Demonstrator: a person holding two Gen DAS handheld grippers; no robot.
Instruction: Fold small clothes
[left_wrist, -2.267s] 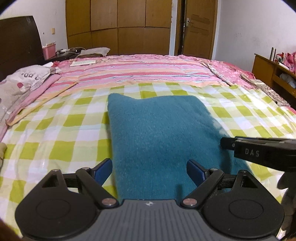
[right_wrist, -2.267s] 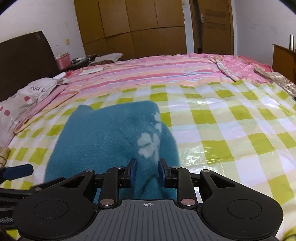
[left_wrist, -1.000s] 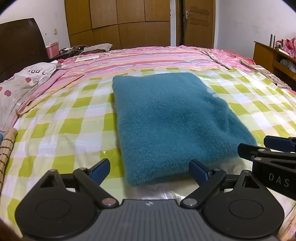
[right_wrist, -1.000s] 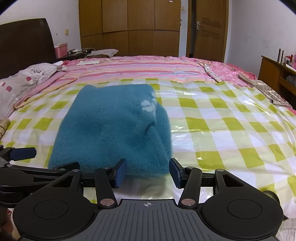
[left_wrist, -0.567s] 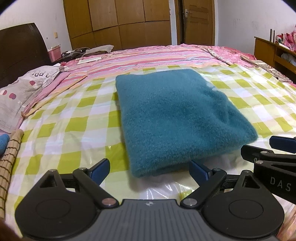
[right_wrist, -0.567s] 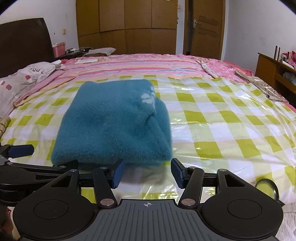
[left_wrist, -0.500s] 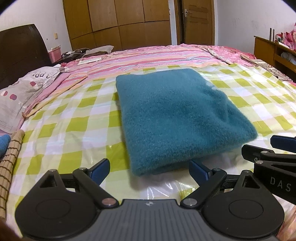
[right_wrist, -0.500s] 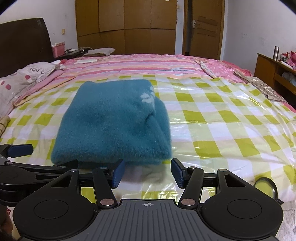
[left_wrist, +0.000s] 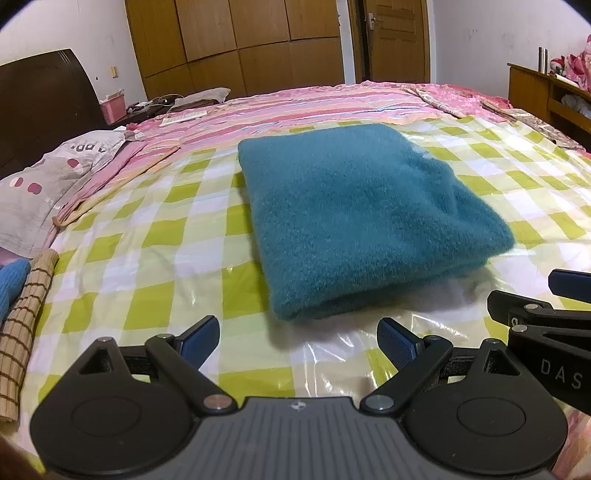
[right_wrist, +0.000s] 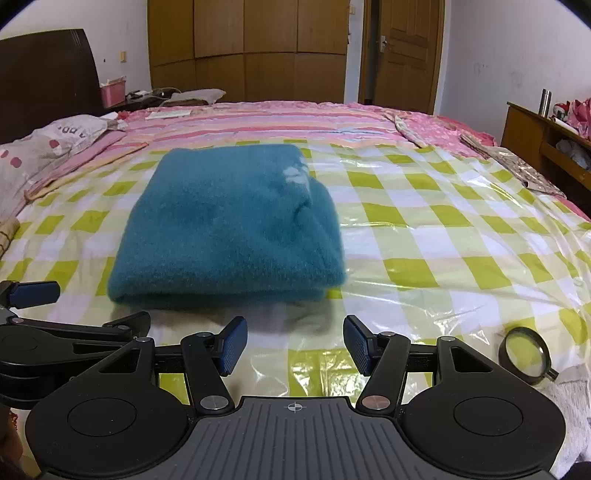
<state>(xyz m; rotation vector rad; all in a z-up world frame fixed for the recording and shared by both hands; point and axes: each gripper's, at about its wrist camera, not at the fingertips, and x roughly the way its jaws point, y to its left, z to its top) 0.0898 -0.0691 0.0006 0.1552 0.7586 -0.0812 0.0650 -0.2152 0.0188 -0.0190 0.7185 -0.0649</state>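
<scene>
"DAS" printed on right gripper (left_wrist: 546, 295) arm. One folded teal garment (left_wrist: 354, 218), one magnifier (right_wrist: 524, 354). Left gripper (left_wrist: 297, 338) fingers spread, empty; right just widened, empty.

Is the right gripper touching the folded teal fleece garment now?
Apart. In the right wrist view the right gripper, jaws open, sits short of the folded teal fleece garment, with bare green-checked plastic sheet between them.

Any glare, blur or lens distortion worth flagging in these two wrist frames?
Left wrist view: strong fisheye bending of the wardrobe, dark vignette corners, glare patches on the plastic sheet, teal fleece garment slightly soft. Right wrist view: same bending, shiny highlights on the plastic sheet, garment's right edge blurred, magnifying glass fairly sharp.
</scene>
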